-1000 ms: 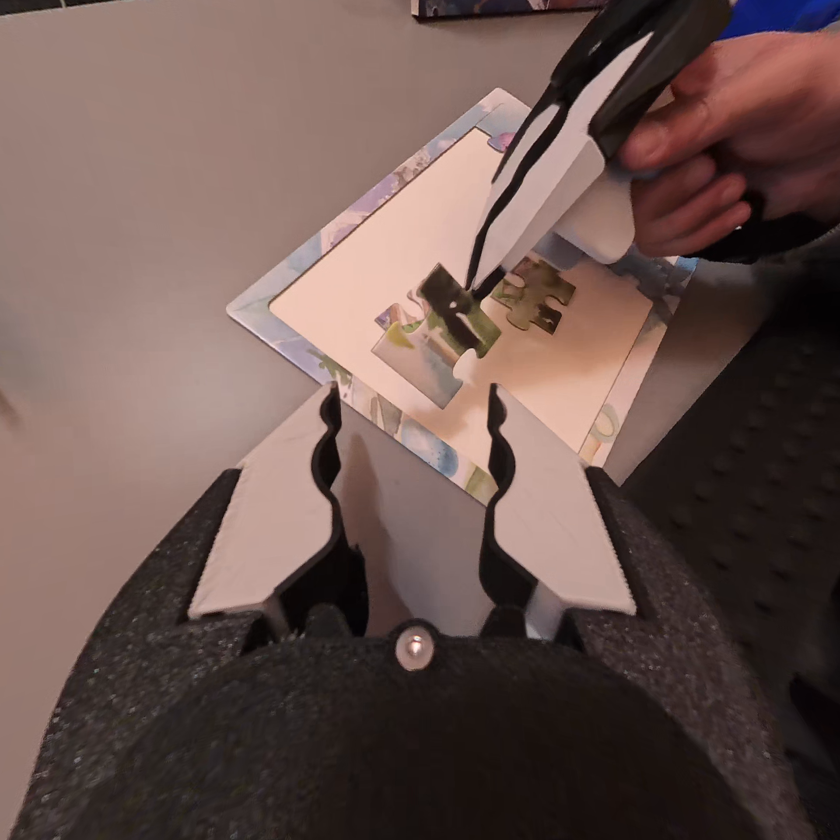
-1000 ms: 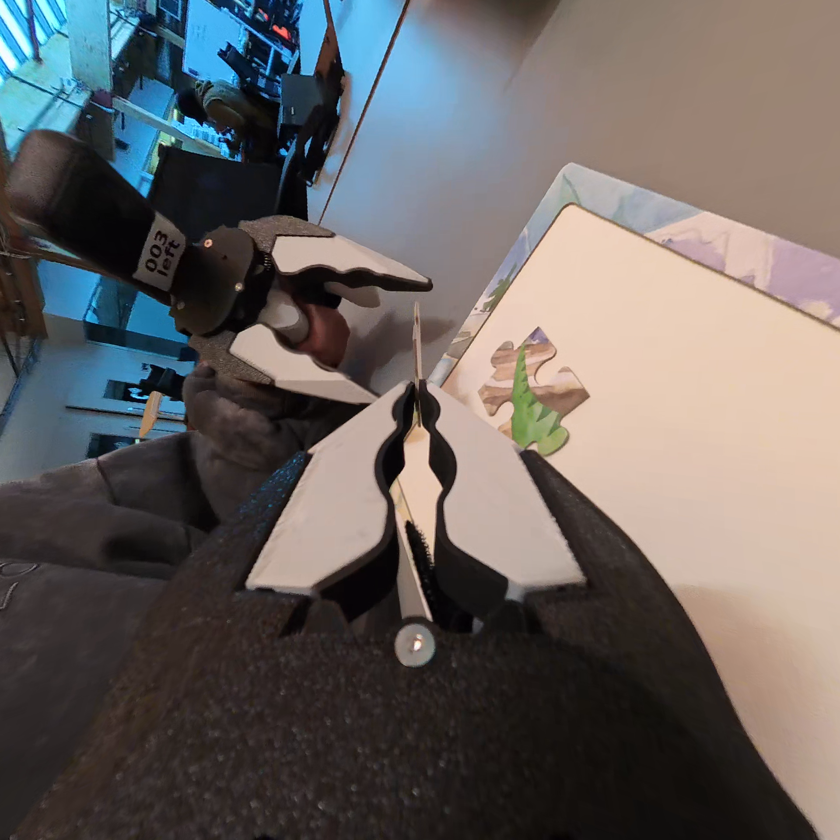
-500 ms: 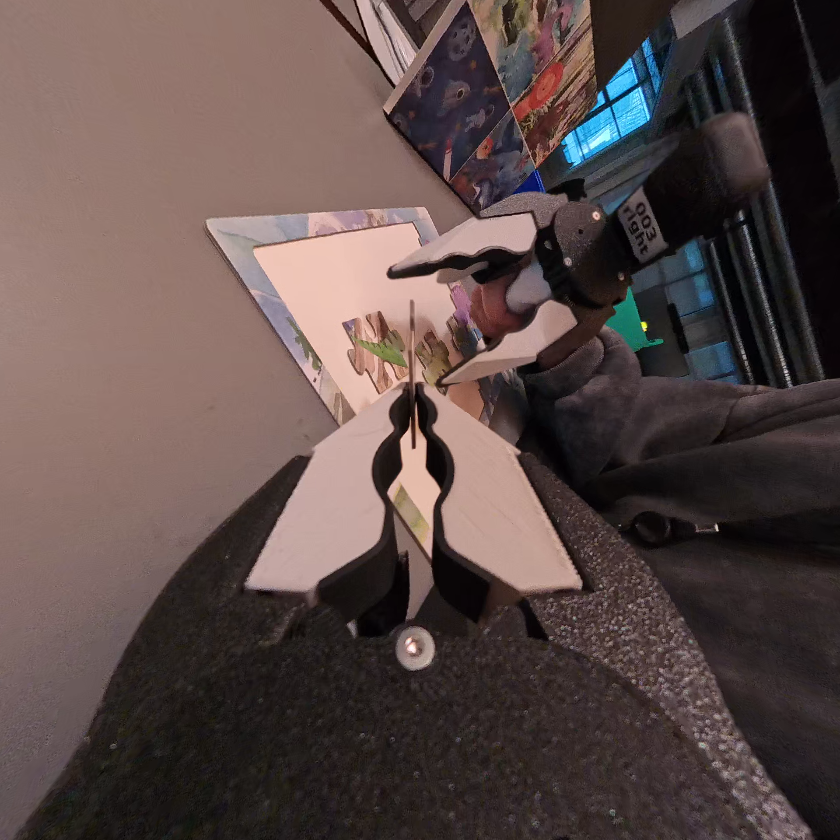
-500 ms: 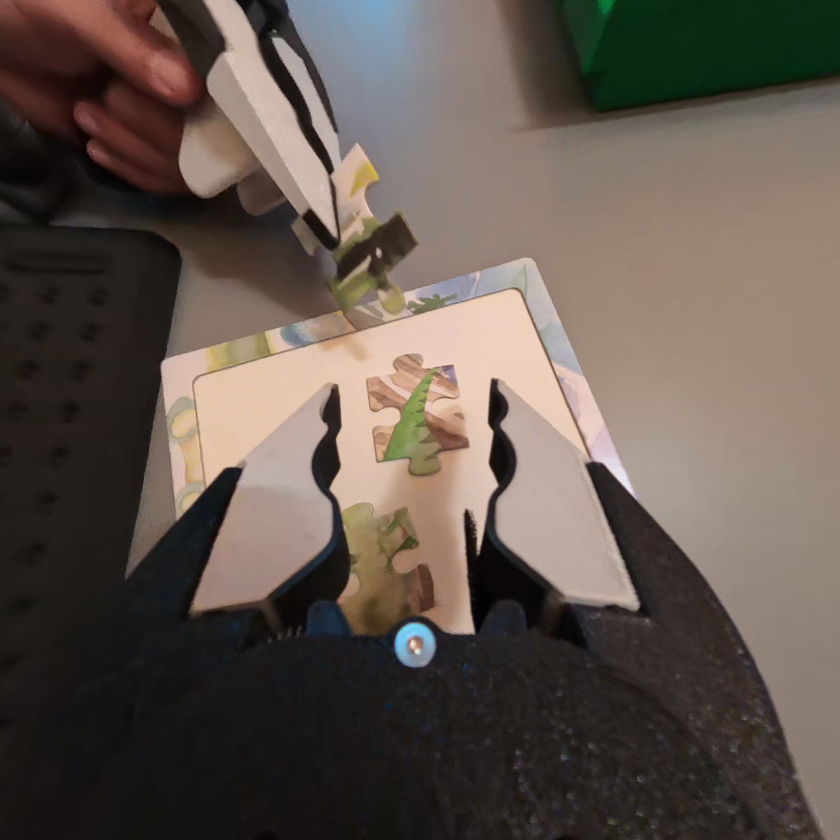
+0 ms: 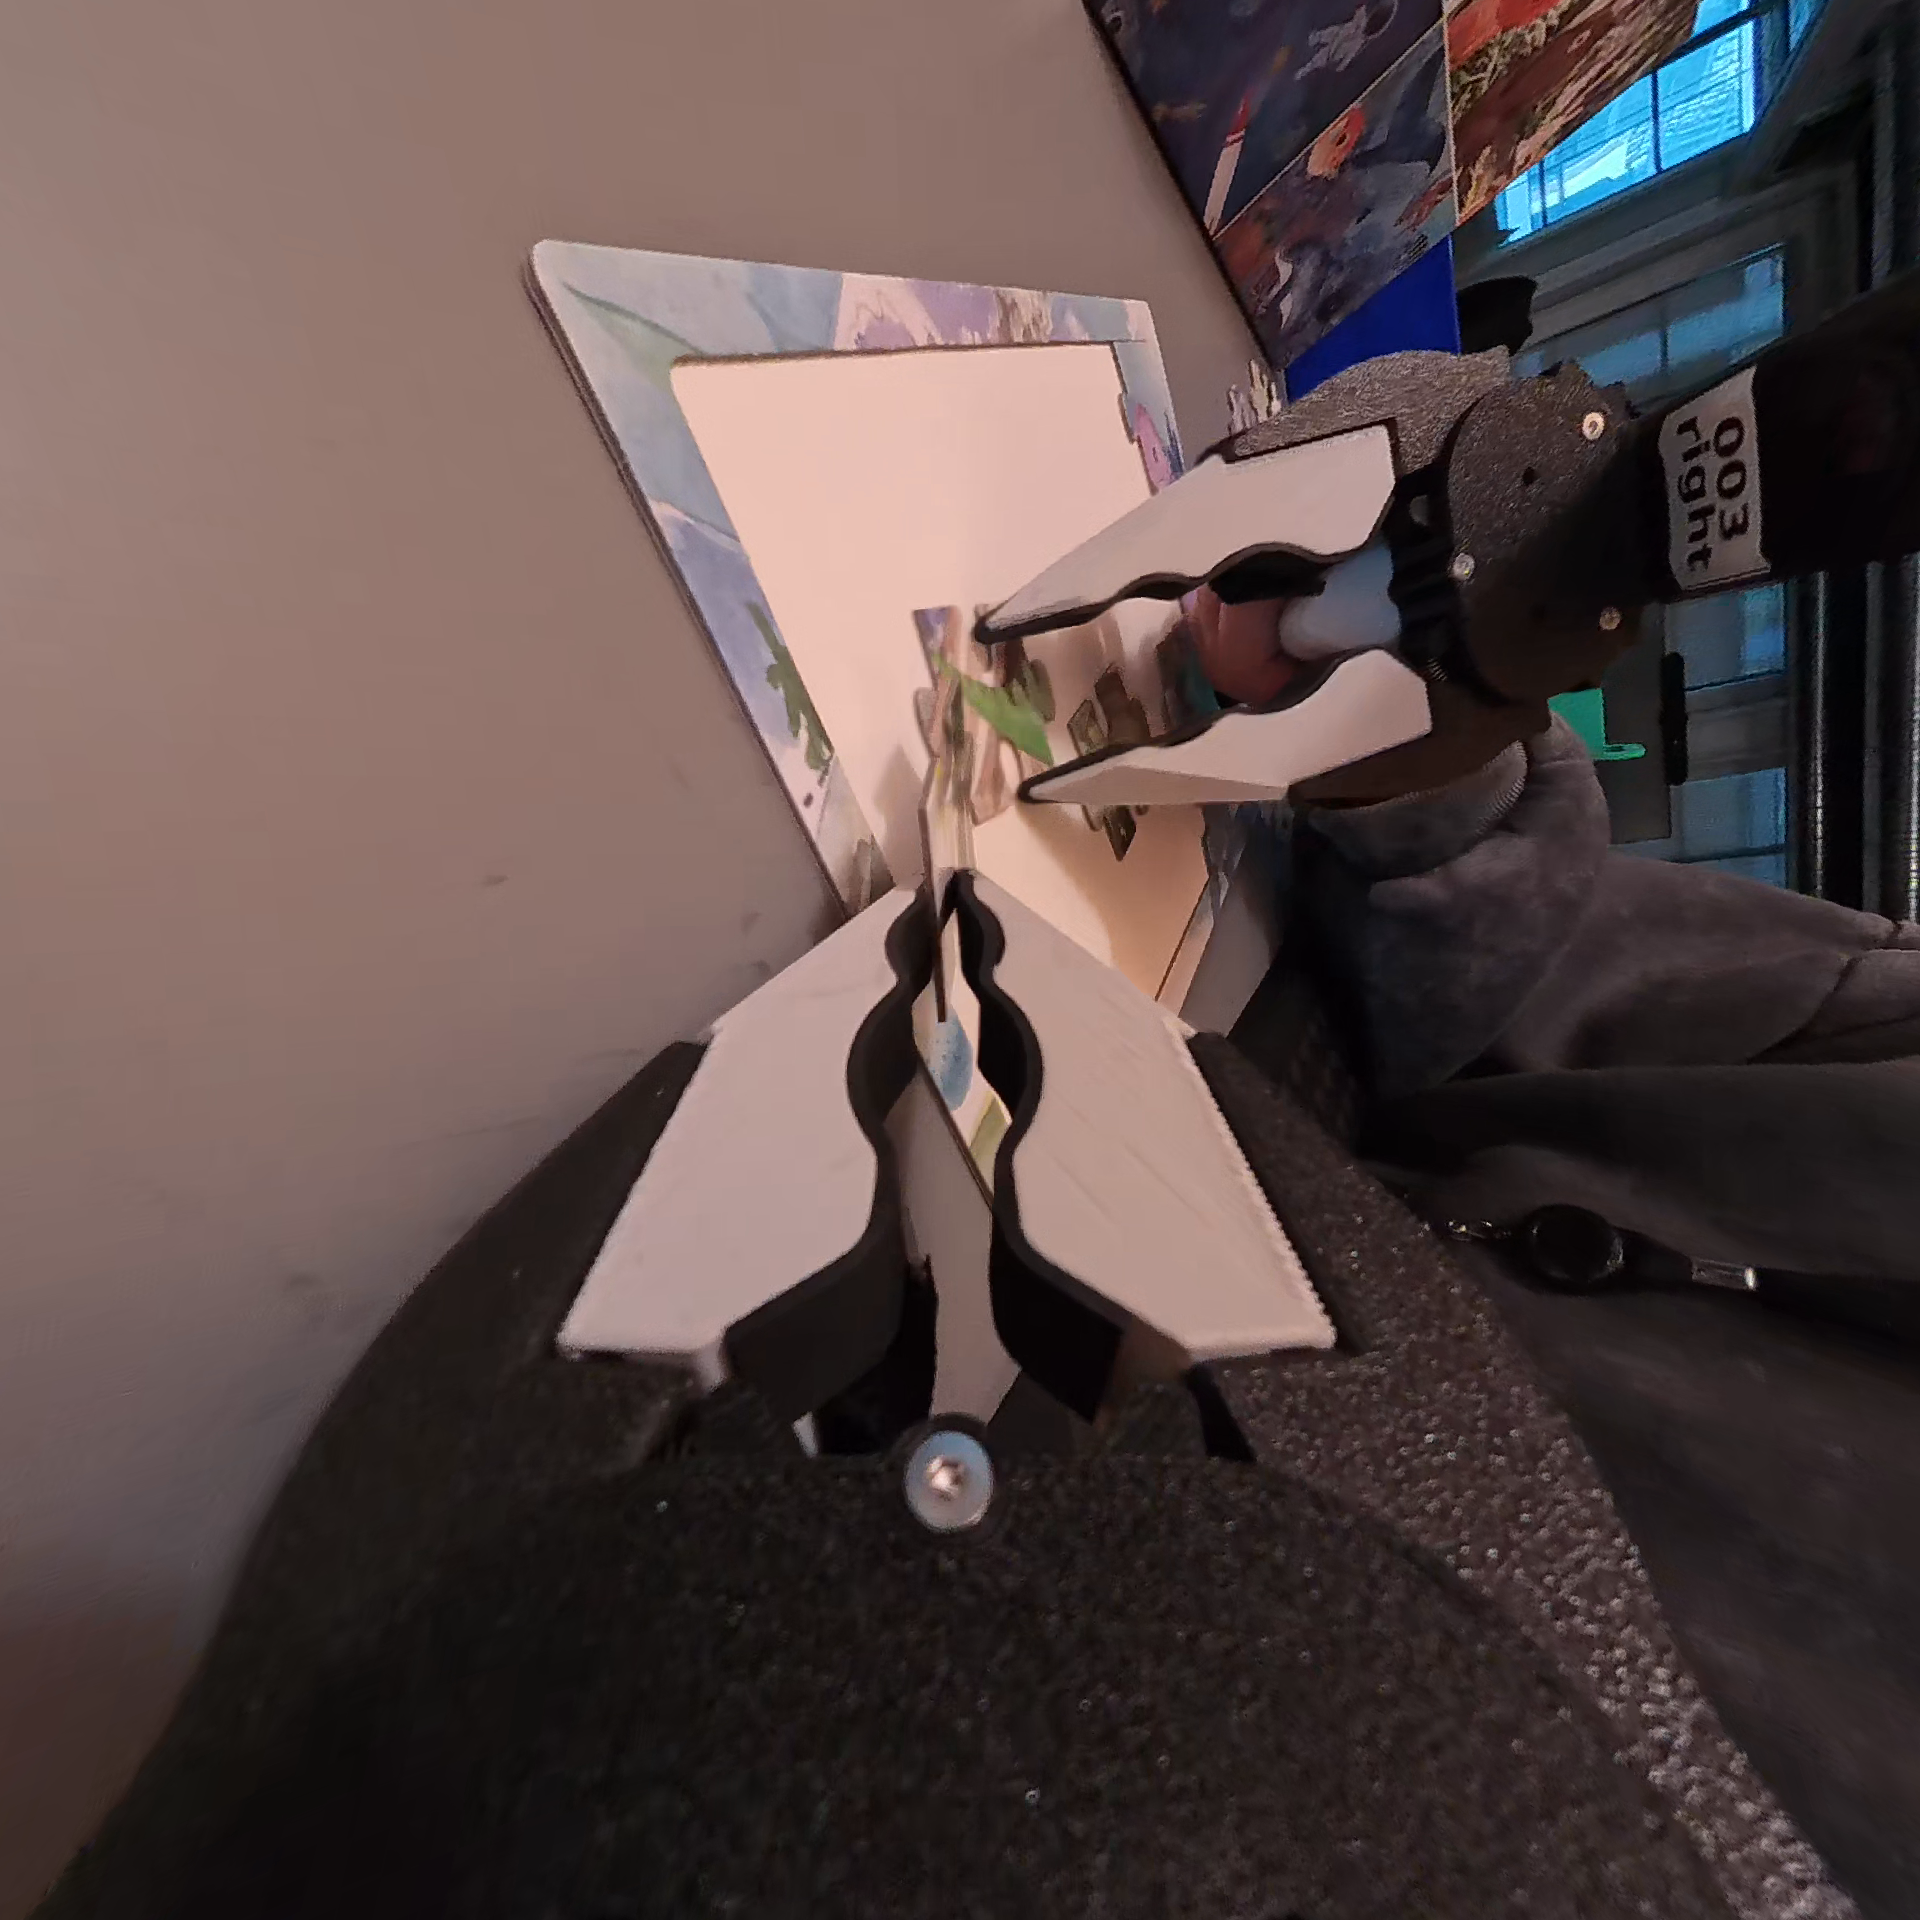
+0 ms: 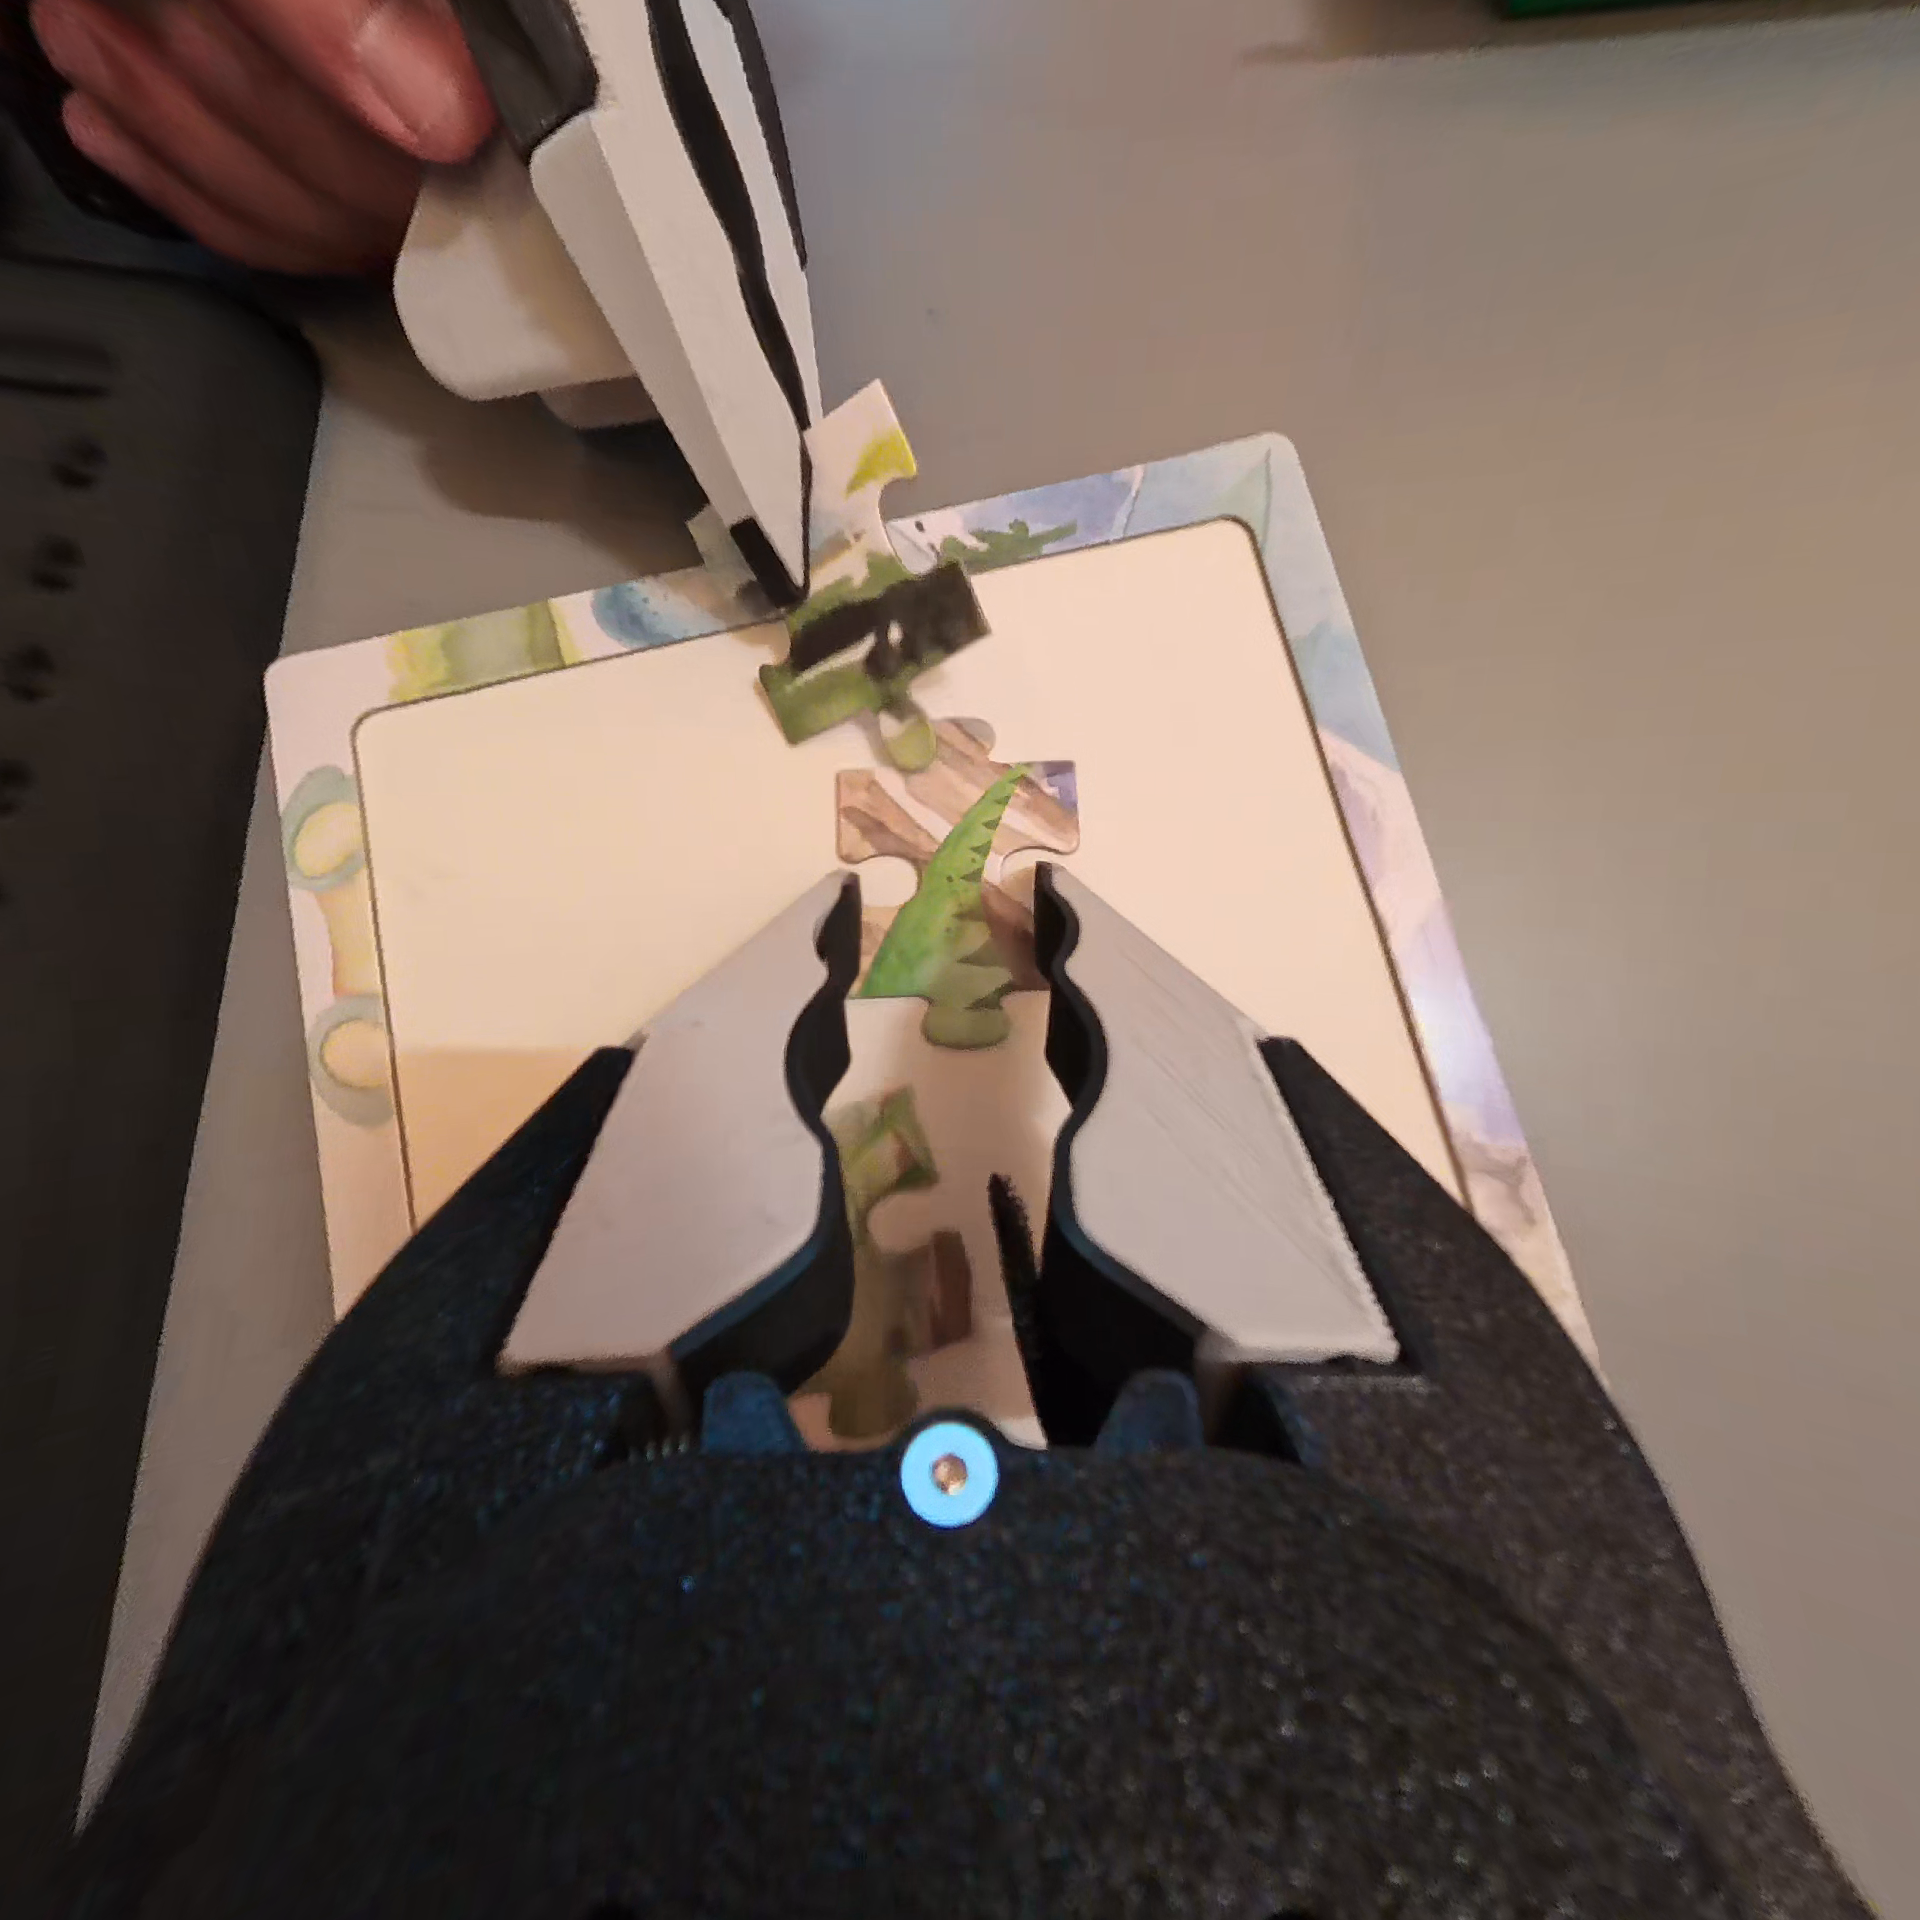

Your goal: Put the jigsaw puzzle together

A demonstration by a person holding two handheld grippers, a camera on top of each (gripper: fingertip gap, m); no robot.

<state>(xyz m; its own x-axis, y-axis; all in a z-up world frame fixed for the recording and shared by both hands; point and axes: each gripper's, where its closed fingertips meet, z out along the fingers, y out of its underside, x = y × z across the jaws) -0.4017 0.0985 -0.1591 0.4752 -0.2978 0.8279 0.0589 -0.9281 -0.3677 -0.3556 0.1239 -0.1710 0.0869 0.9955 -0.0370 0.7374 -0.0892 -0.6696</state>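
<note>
The puzzle tray [image 6: 312,831], cream inside with a pale painted rim, lies on the grey table; it also shows in the left wrist view [image 5: 623,343]. My left gripper [image 5: 948,883] is shut on a green, black and white puzzle piece [image 5: 951,821], seen edge-on. In the right wrist view this left gripper [image 6: 779,582] holds that piece [image 6: 873,634] tilted over the tray's far edge, its lower knob at the far edge of a brown piece with a green spike [image 6: 966,842]. My right gripper [image 6: 945,883] is open, its tips either side of that lying piece. A second green piece [image 6: 883,1164] lies under it.
A black dimpled mat [image 6: 104,727] lies left of the tray. Colourful finished puzzle boards [image 5: 1351,135] stand at the table's far end. A person's grey sleeve [image 5: 1558,1039] and hand [image 6: 260,135] are close to the tray. The right gripper [image 5: 1003,707] hovers over the tray's pieces. The tips of one gripper are about 6 cm away from the tips of the other.
One second ago the right gripper was shut on the piece and the left was open. Now the left holds it and has brought it down to the spiked piece; the right is open and lower.
</note>
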